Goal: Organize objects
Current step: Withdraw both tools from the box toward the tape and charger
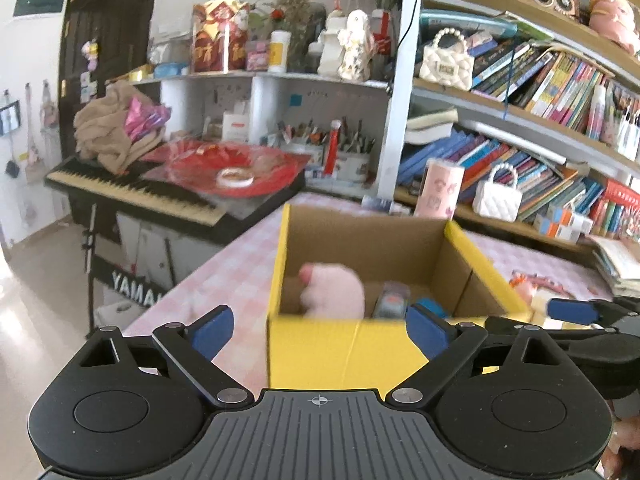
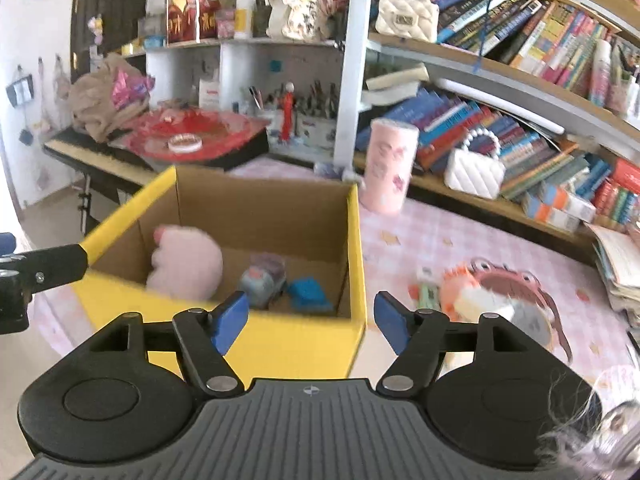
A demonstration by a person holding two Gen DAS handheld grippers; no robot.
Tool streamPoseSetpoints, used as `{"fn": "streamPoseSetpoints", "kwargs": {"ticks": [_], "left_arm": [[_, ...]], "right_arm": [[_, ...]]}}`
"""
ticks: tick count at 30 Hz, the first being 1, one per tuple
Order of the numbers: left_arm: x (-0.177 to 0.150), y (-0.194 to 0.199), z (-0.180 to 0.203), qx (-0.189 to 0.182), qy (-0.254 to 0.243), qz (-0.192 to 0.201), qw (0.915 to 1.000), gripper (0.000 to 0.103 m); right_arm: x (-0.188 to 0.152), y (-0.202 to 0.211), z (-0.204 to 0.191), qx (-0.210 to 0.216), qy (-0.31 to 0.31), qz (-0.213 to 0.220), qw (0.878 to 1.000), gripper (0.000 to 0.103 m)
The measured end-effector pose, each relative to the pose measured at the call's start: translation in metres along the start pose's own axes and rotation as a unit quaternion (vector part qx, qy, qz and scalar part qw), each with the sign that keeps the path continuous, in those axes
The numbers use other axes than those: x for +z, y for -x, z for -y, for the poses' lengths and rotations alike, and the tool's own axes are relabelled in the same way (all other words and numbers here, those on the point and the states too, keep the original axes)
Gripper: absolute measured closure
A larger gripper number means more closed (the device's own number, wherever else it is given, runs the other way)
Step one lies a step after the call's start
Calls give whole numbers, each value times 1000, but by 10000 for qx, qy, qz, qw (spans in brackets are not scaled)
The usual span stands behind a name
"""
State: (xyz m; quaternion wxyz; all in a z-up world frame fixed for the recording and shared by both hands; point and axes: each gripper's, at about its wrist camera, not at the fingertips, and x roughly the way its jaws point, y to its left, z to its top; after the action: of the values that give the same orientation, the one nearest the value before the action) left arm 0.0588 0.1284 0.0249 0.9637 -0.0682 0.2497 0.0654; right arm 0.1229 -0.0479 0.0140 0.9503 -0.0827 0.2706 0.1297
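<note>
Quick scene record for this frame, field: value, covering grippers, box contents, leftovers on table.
left gripper: open, empty, in front of the box's near wall
right gripper: open, empty, near the box's right front corner
box: yellow cardboard, open top, on the pink checked tablecloth
in box: pink plush, grey toy car, blue toy
outside box: orange-pink toy pile on the cloth to the right; pink cylinder upright behind
image quality: motion blur, small details unclear
</note>
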Motion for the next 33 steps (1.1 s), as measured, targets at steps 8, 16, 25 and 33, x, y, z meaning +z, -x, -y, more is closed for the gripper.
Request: {"fn": "streamPoseSetpoints", "kwargs": {"ticks": [8,16,25,33], "left_arm": [[-24,20,-6,60,52,-306,9995,8],[-40,39,-4,-20,-100,-355,9993,6],[-55,49,8,-225,-331,-532,9978,6],[-65,53,26,-533,-484,-637,9954,6]], "right_arm": [[-36,29,-19,-261,123,-122,9995,28],[-52,52,-24,-323,110,-129,9993,22],[-72,73,-16,-642,-41,-238,9976,20],[-90,91,1,-948,-291,-321,9946,20]]}}
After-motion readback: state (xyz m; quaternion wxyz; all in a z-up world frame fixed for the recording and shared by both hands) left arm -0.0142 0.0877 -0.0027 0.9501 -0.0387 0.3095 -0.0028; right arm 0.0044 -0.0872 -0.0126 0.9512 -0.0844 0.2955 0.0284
